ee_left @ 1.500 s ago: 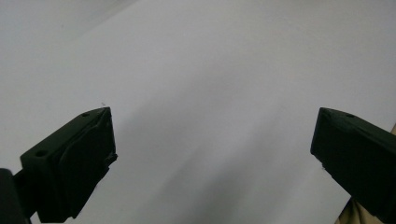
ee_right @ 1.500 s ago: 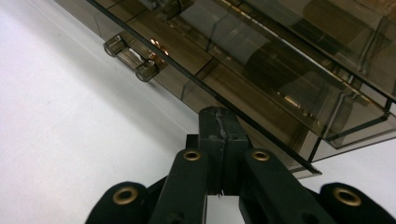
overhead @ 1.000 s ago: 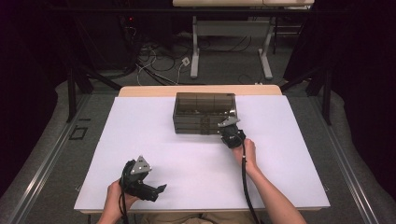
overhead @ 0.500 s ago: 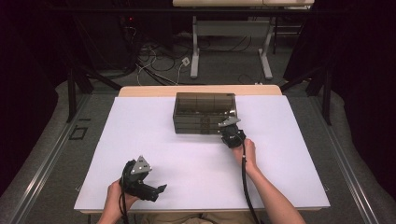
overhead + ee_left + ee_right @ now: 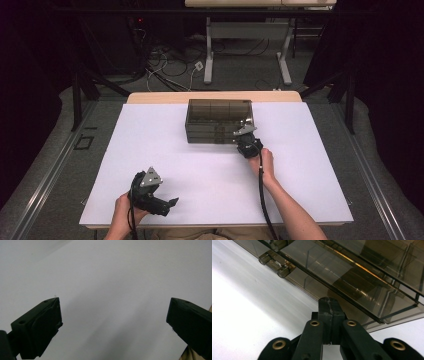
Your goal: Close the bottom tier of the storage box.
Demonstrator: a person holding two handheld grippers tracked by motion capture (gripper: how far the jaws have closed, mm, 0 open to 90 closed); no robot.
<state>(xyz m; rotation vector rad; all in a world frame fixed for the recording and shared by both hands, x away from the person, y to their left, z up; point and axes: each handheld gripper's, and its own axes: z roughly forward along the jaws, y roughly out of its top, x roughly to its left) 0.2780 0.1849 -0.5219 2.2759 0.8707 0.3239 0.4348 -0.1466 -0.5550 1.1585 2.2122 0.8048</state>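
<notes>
Right gripper [image 5: 246, 136], jaws pressed together with nothing between them, sits with its tip at the near right corner of the smoky clear plastic box [image 5: 218, 120], which stands at the far middle of the white table [image 5: 150, 145]; the right gripper view puts the tip just under the edge of the lid [image 5: 352, 267], though contact cannot be confirmed. Left gripper [image 5: 167, 204] rests near the table's front edge, jaws wide apart and empty, well apart from the box. Judged step: prying or nudging the lid at that corner; best done with a slow, steady push along the seam, the box kept from sliding.
</notes>
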